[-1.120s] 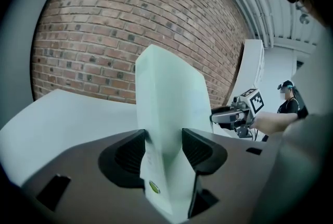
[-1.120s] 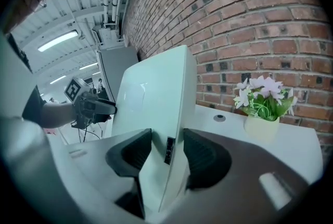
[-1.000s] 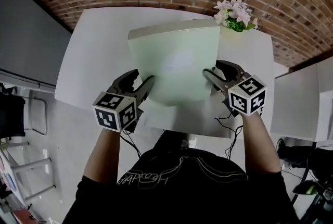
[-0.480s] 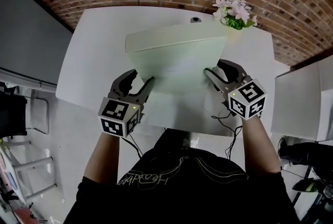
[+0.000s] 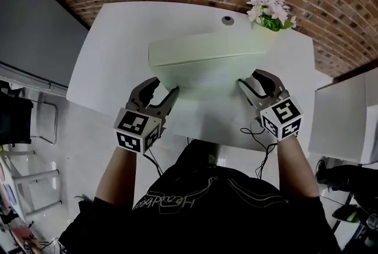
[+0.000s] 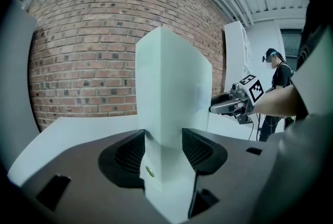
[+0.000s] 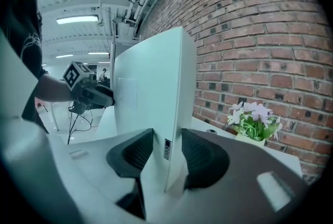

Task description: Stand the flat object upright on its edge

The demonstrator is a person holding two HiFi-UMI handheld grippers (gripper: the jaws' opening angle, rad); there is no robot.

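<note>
Pinches the pale green board (image 5: 207, 55) at its left edge with the left gripper (image 5: 166, 90), pads pressed on both faces. Clamps the right edge with the right gripper (image 5: 248, 78), jaws having just closed in on it. Holds both forearms stretched forward, side by side, grippers angled slightly down. Props the board almost upright on its long edge on the white table (image 5: 112, 52), near the flowers (image 5: 270, 10).

black printed t-shirt (image 5: 201, 211); dark left tool (image 5: 165, 88) and right tool (image 5: 249, 78) with marker cubes (image 5: 137, 130).
</note>
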